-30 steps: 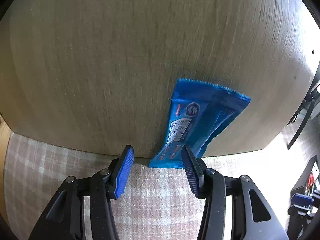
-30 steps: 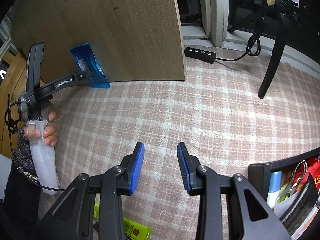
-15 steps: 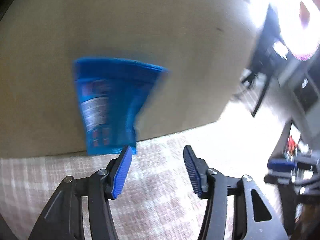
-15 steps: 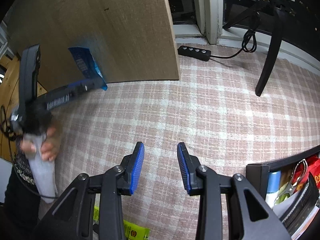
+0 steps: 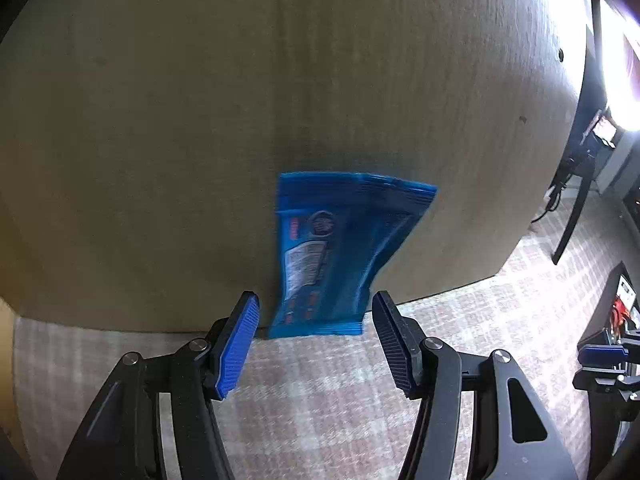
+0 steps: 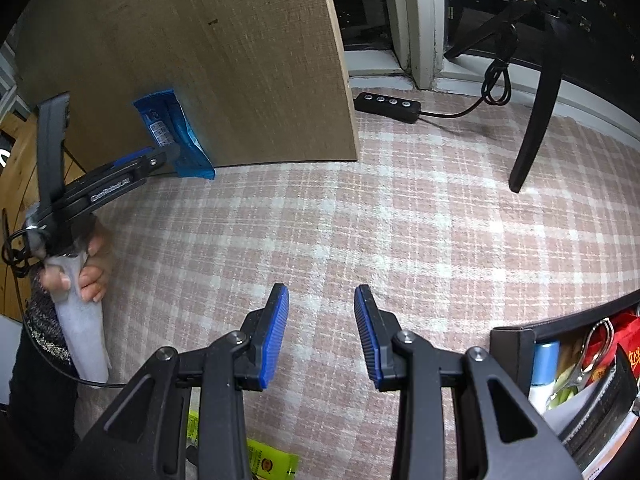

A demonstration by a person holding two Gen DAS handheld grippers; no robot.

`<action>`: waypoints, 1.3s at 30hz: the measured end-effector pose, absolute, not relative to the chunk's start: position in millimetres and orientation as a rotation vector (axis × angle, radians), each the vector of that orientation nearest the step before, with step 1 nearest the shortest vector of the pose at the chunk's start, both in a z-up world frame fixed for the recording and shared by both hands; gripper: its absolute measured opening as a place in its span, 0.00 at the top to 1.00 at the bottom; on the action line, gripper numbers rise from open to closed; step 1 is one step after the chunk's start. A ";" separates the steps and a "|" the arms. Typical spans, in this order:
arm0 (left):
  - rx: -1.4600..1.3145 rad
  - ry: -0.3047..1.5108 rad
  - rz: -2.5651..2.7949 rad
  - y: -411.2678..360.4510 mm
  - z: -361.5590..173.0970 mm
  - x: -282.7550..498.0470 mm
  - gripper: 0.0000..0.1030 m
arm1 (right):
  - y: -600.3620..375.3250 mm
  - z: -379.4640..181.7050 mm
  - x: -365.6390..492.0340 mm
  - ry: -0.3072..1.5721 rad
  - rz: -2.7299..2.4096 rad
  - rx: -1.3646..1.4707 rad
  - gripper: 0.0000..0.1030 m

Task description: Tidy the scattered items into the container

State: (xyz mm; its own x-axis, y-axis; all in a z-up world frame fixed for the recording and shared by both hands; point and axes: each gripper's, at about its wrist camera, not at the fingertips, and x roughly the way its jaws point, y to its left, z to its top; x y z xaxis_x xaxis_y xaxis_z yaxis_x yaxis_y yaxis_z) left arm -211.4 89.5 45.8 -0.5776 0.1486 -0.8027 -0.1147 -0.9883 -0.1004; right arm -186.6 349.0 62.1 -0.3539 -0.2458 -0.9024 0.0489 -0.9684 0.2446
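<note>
1. Left gripper [image 5: 314,326] angled down at the foot of a wooden panel [image 5: 200,120]; jaws apart and have just been opening wider.
2. Blue packet [image 5: 332,252] leans upright against the panel, bottom edge on the checked carpet [image 5: 320,400]. Its lower end sits in the gap between the blue pads; neither pad presses on it.
3. Right wrist view: a hand [image 6: 86,270] grips the left gripper's white handle, dark knitted sleeve below, tool slanting toward the packet.
4. Right gripper [image 6: 321,332] points steeply down over bare carpet, jaws about half apart, holding nothing.
5. Container [image 6: 560,360] at lower right edge, already filled with mixed items.
6. Yellow-green packet [image 6: 272,462] on the carpet under the right gripper, partly hidden.
</note>
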 end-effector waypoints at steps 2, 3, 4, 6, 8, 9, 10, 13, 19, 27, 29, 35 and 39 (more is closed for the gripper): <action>-1.356 -0.062 2.661 92.2 43.7 -212.8 0.45 | 349.0 61.1 -187.3 -0.259 -2.431 1.670 0.67; -1.355 -0.073 2.653 93.7 43.1 -212.7 0.40 | 349.4 60.7 -187.2 -0.260 -2.430 1.671 0.67; -1.347 -0.081 2.647 95.2 42.7 -211.7 0.37 | 350.0 60.5 -187.5 -0.261 -2.431 1.673 0.67; -1.327 -0.080 2.635 98.8 41.1 -207.7 0.37 | 351.8 60.1 -187.7 -0.266 -2.434 1.677 0.67; -1.333 -0.085 2.607 102.9 38.6 -206.1 0.38 | 353.6 59.4 -187.6 -0.266 -2.438 1.681 0.67; -1.330 -0.083 2.600 106.0 38.0 -204.9 0.38 | 354.4 59.2 -187.2 -0.267 -2.442 1.683 0.67; -1.326 -0.087 2.567 111.2 37.3 -202.9 0.38 | 355.4 58.7 -187.3 -0.269 -2.444 1.687 0.67; -1.340 -0.094 2.385 132.1 33.4 -195.0 0.39 | 358.6 58.7 -187.2 -0.292 -2.447 1.692 0.67; -1.312 0.051 2.303 159.1 42.6 -156.7 0.46 | 366.0 61.6 -185.5 -0.311 -2.462 1.681 0.67; -1.364 0.113 2.401 149.9 53.7 -153.3 0.46 | 374.2 60.8 -183.9 -0.352 -2.462 1.680 0.67; -1.354 0.199 2.402 161.3 56.5 -148.3 0.45 | 374.5 59.5 -184.7 -0.345 -2.457 1.690 0.67; -1.321 0.328 2.347 193.9 73.8 -141.7 0.44 | 361.1 60.6 -166.6 -0.249 -2.348 1.693 0.67; -1.329 0.323 2.356 193.4 80.5 -122.1 0.44 | 336.0 58.5 -136.7 -0.052 -2.246 1.698 0.67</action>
